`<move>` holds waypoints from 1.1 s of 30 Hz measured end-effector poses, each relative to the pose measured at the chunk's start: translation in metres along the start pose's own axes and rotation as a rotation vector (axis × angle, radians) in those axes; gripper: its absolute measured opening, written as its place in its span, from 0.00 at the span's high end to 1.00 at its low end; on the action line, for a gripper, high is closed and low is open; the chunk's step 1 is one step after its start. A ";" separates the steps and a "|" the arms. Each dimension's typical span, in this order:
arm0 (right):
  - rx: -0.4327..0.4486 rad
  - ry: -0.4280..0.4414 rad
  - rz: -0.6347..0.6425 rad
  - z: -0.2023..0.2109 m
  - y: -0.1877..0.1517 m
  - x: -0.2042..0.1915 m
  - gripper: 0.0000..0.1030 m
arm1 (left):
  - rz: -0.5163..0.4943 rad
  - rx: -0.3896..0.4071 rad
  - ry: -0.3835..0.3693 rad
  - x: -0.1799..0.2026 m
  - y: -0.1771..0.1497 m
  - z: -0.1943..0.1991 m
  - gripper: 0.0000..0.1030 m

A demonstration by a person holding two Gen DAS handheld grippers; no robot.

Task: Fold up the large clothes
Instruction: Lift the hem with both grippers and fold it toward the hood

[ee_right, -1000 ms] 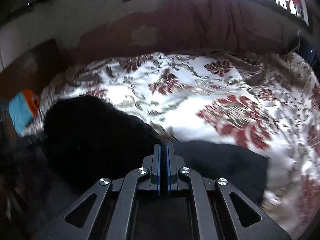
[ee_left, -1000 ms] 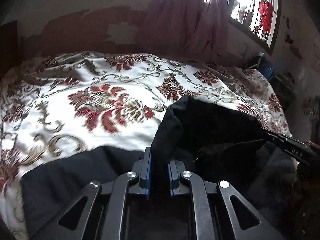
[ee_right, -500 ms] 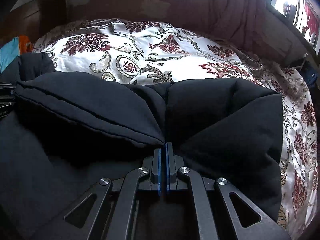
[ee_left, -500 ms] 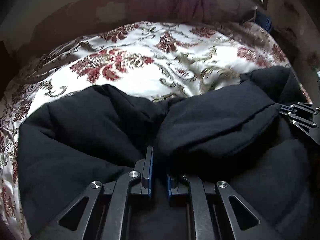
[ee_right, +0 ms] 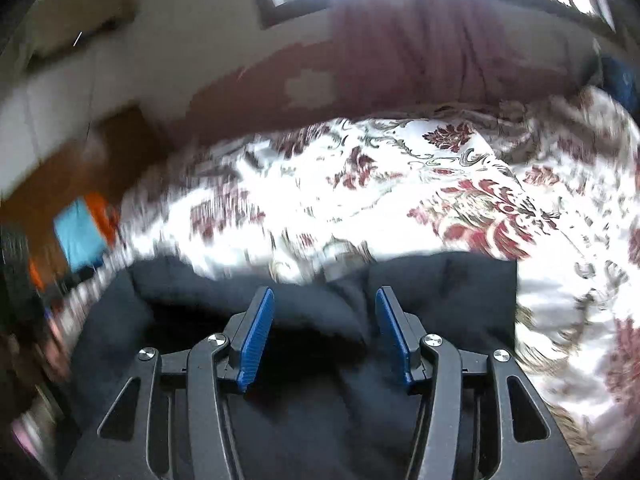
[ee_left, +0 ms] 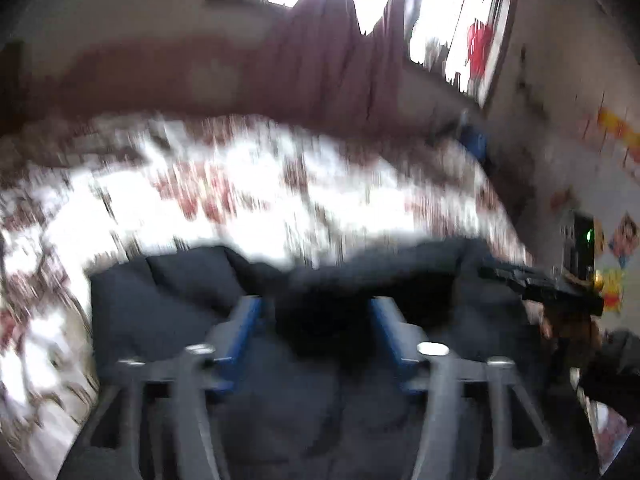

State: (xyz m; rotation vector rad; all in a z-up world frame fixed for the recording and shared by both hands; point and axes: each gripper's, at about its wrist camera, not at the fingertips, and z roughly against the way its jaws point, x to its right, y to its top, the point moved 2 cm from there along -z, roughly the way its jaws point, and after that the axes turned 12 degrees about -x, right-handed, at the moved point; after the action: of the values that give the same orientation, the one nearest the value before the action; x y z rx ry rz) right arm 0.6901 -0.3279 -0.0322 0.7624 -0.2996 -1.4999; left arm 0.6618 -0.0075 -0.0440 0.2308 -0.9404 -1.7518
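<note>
Right wrist: right gripper (ee_right: 325,332) now open, black garment (ee_right: 440,288) released.

Both tongs (ee_left: 316,312) (ee_right: 325,312) spread wide.

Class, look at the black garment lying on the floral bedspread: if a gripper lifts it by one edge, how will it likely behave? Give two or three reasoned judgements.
The black garment would probably droop and bend, since it lies in soft rounded folds. It looks thick and padded, so it is likely fairly bulky and may spring partly open. On the glossy-looking floral bedspread, it might slide when pushed.
</note>
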 end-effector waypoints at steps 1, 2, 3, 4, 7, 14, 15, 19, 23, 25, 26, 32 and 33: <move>-0.004 0.029 -0.038 -0.008 0.011 -0.001 0.54 | 0.024 0.040 0.006 0.000 0.010 0.002 0.34; -0.017 0.042 -0.059 -0.017 0.017 -0.003 0.54 | 0.066 0.052 0.006 0.000 0.026 -0.004 0.34; -0.050 0.066 -0.086 -0.031 0.023 -0.005 0.54 | 0.095 0.048 0.008 0.001 0.036 -0.012 0.34; -0.088 0.087 -0.107 -0.045 0.026 -0.007 0.56 | 0.118 0.034 0.007 0.002 0.044 -0.021 0.34; -0.170 0.112 -0.064 -0.071 0.015 -0.018 0.79 | 0.156 -0.078 0.022 0.010 0.061 -0.065 0.35; -0.368 0.037 0.201 -0.105 -0.034 -0.031 0.85 | -0.123 -0.279 -0.086 0.034 0.015 -0.104 0.74; -0.392 0.055 0.199 -0.105 -0.038 -0.027 0.86 | -0.154 -0.314 -0.087 0.038 0.009 -0.108 0.76; -0.443 0.086 0.188 -0.110 -0.043 -0.016 0.87 | -0.280 -0.419 0.025 0.057 -0.006 -0.119 0.82; -0.449 0.031 0.229 -0.125 -0.052 -0.021 0.89 | -0.368 -0.495 0.176 0.070 -0.018 -0.140 0.83; -0.444 0.016 0.236 -0.131 -0.056 -0.022 0.89 | -0.371 -0.518 0.211 0.070 -0.021 -0.147 0.83; -0.440 0.016 0.233 -0.134 -0.055 -0.023 0.92 | -0.372 -0.524 0.220 0.069 -0.021 -0.150 0.83; -0.401 0.015 0.211 -0.141 -0.060 -0.018 0.93 | -0.378 -0.504 0.279 0.070 -0.025 -0.164 0.83; -0.395 0.013 0.211 -0.140 -0.061 -0.018 0.93 | -0.385 -0.500 0.293 0.071 -0.026 -0.167 0.83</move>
State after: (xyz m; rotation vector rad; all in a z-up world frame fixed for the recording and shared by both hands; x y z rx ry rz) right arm 0.7272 -0.2670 -0.1683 0.4114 -0.0655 -1.2995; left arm 0.7098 -0.1468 -0.1530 0.3446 -0.2370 -2.1706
